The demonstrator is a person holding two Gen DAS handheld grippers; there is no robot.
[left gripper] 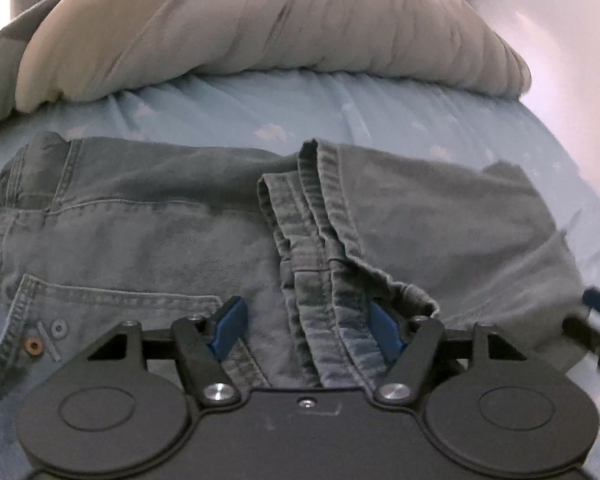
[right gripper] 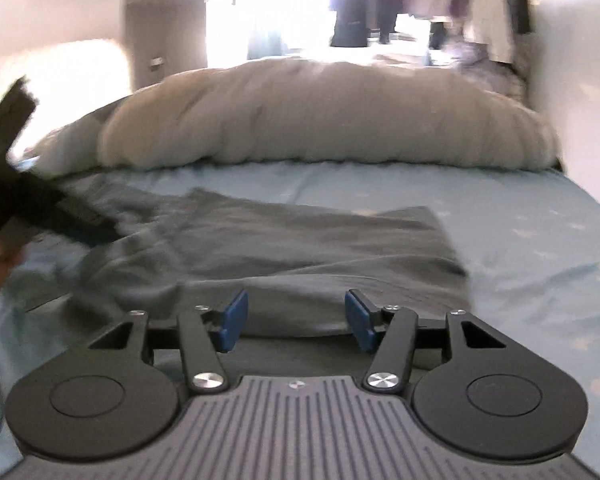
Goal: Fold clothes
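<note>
Grey-green jeans (left gripper: 140, 224) lie on the bed, folded so the leg hems (left gripper: 312, 216) rest across the seat beside a back pocket (left gripper: 112, 300). My left gripper (left gripper: 306, 328) is open just above them, and the hem ends lie between its blue pads (left gripper: 230, 326) without being pinched. In the right wrist view the jeans (right gripper: 300, 248) look like a flat dark slab, with their near folded edge in front of my open right gripper (right gripper: 297, 320). The left gripper (right gripper: 40, 208) shows blurred at the left of that view, and the right gripper (left gripper: 596, 320) sits at the left view's right edge.
A bulky beige duvet (left gripper: 260, 28) is piled across the far side of the bed. The light blue cloud-print sheet (right gripper: 540, 248) lies bare to the right of the jeans. A white wall (left gripper: 560, 60) runs along the right. Hanging clothes (right gripper: 380, 0) show far behind.
</note>
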